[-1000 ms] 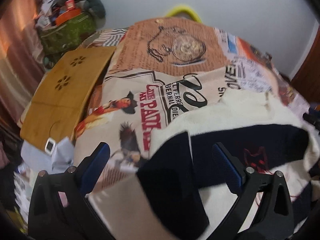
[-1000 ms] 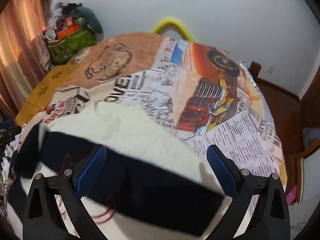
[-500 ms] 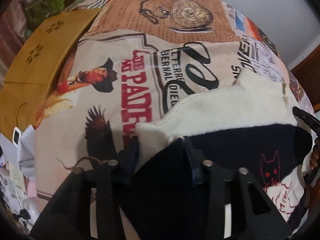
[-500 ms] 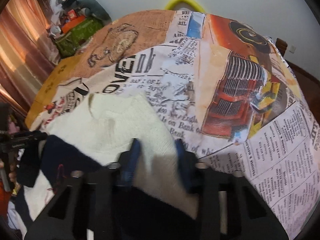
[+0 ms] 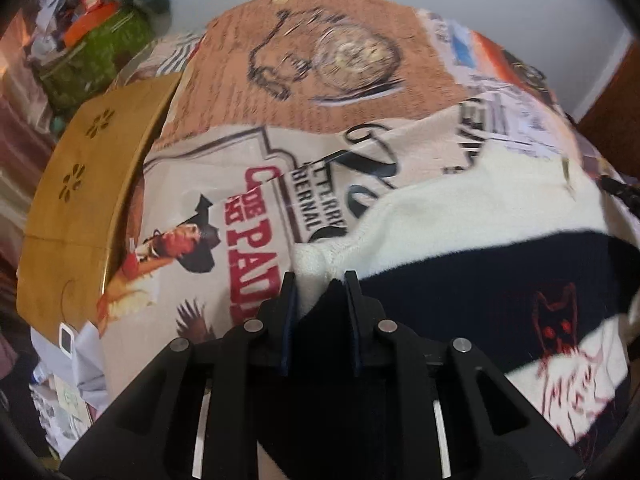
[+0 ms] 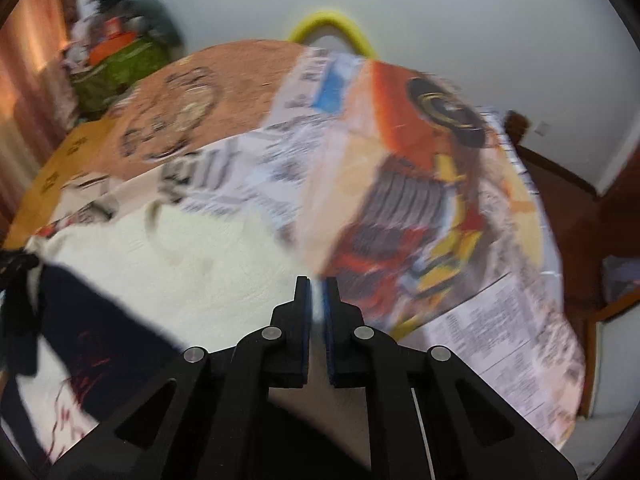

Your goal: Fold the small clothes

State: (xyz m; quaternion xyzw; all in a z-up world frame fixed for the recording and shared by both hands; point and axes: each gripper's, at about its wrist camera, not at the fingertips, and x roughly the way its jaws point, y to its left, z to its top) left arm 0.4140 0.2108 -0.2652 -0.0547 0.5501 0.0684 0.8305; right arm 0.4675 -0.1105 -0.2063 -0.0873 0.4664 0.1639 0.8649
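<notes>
A small cream and navy sweater (image 5: 460,216) with a red cat print lies on a table covered with a printed newspaper-style cloth (image 5: 224,208). My left gripper (image 5: 319,280) is shut on the sweater's left edge, pinching cream and navy fabric. In the right wrist view the sweater (image 6: 192,264) spreads to the left, and my right gripper (image 6: 317,284) is shut on its cream right edge. The view is motion-blurred. The other gripper's black tip shows at the far left edge (image 6: 16,264).
A wooden board (image 5: 88,200) with flower cutouts lies at the table's left. A green bag with clutter (image 5: 96,56) stands at the back left. A yellow chair back (image 6: 332,28) rises behind the table. A wooden chair (image 6: 616,288) stands to the right.
Both grippers went from wide open over the sweater to shut on its left and right edges. Both views have since tilted up, showing more wall.
</notes>
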